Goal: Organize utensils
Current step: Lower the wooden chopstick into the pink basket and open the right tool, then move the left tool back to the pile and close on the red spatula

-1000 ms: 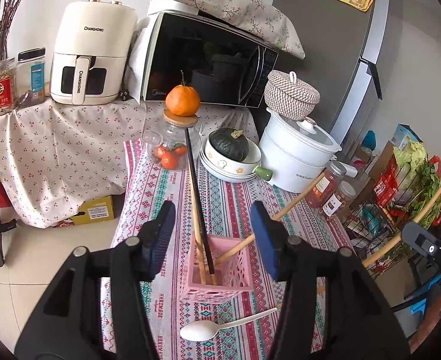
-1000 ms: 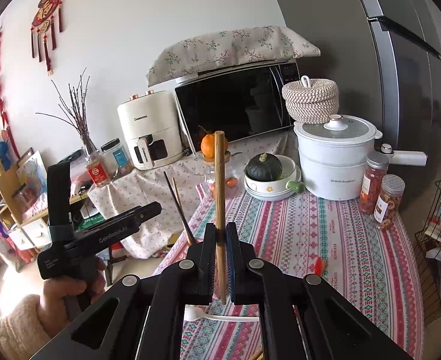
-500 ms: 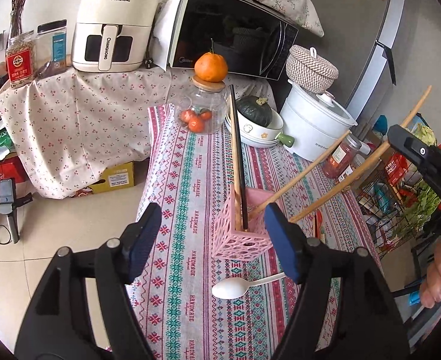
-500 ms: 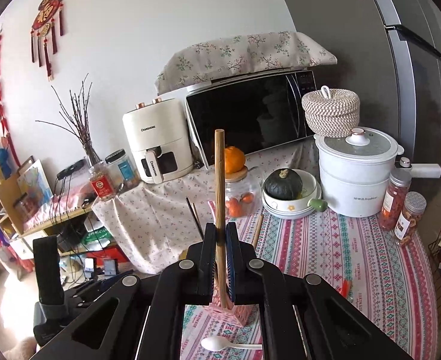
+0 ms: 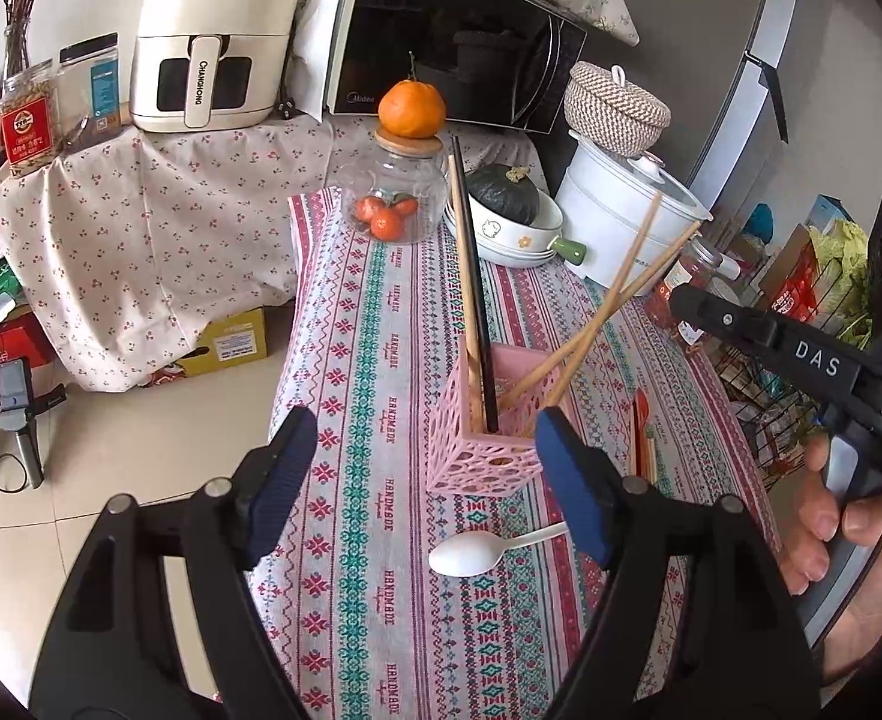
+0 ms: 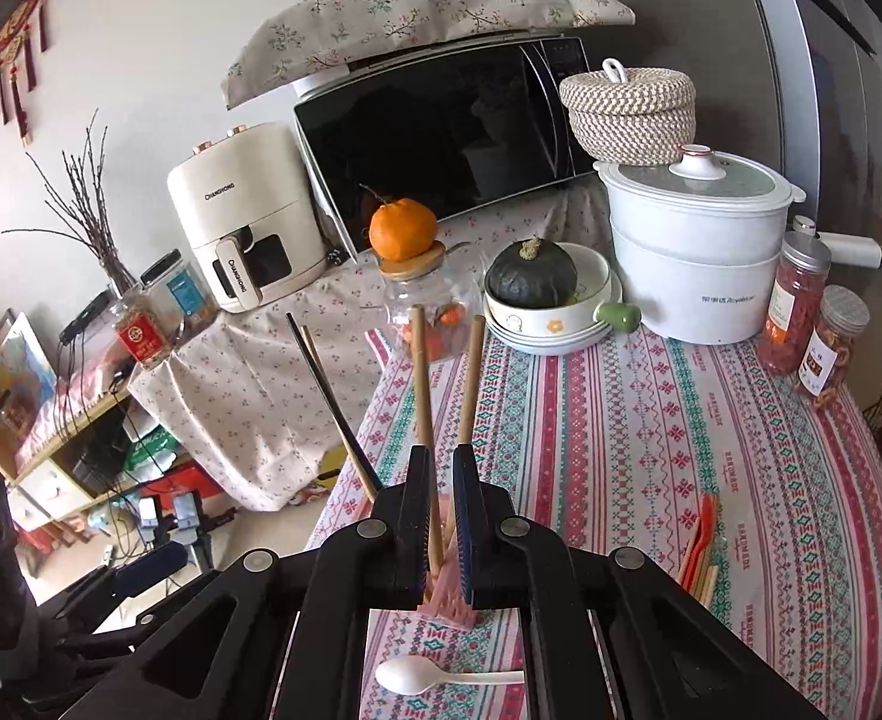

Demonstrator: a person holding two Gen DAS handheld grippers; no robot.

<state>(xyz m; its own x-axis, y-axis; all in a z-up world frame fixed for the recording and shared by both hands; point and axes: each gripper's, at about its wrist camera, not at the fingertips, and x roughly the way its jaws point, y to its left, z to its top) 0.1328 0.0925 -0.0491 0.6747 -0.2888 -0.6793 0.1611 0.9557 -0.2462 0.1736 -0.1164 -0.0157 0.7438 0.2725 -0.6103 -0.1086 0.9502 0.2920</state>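
Observation:
A pink lattice holder [image 5: 489, 420] stands on the patterned tablecloth [image 5: 375, 360]. In it a black and a wooden chopstick [image 5: 471, 270] stand upright, and two wooden ones [image 5: 615, 306] lean right. My left gripper [image 5: 426, 480] hovers just in front of the holder; its jaws are opening with nothing pressed between them. A white spoon [image 5: 477, 552] lies below its fingertips. My right gripper [image 6: 441, 516] is shut on a wooden chopstick [image 6: 422, 384] whose lower end sits in the holder [image 6: 447, 597]. A second leaning chopstick [image 6: 471, 384] passes behind its right finger.
Red and orange utensils [image 5: 642, 432] lie flat to the right of the holder. Behind it stand a glass jar [image 5: 402, 204] topped by an orange, stacked bowls [image 5: 519, 240] with a squash, a white pot [image 6: 699, 252] and spice jars [image 6: 801, 312]. The table's left edge [image 5: 288, 330] drops to the floor.
The right gripper came down and set its chopstick into the pink holder, where it leans beside the other one. The left jaws spread wider and the left hand edged closer to the holder.

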